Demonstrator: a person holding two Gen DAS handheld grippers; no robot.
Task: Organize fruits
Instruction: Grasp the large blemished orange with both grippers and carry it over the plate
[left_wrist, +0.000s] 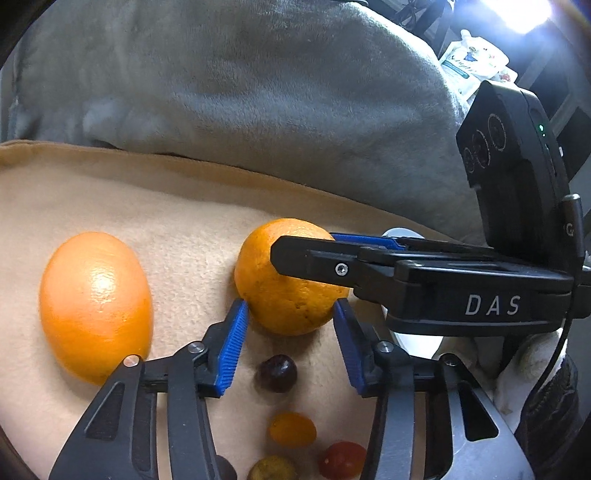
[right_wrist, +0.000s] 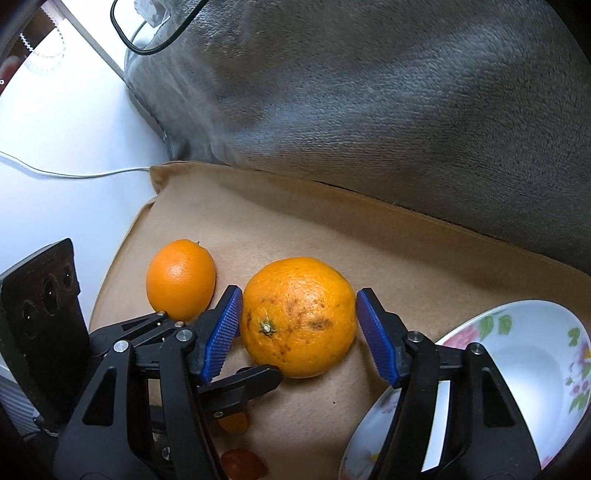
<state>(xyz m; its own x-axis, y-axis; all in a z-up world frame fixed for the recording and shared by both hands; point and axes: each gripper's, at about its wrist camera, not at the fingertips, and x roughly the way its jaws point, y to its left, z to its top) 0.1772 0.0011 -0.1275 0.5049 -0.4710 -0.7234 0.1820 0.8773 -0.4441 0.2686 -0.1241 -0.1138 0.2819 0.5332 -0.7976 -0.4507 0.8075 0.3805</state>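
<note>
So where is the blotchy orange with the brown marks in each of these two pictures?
Left wrist view: the blotchy orange sits at centre, between the left gripper pads, with the right gripper's finger across its front.
Right wrist view: it sits at centre, between the right gripper pads, stem facing the camera.
Shared landmark: the smooth orange, left of it in both views.
</note>
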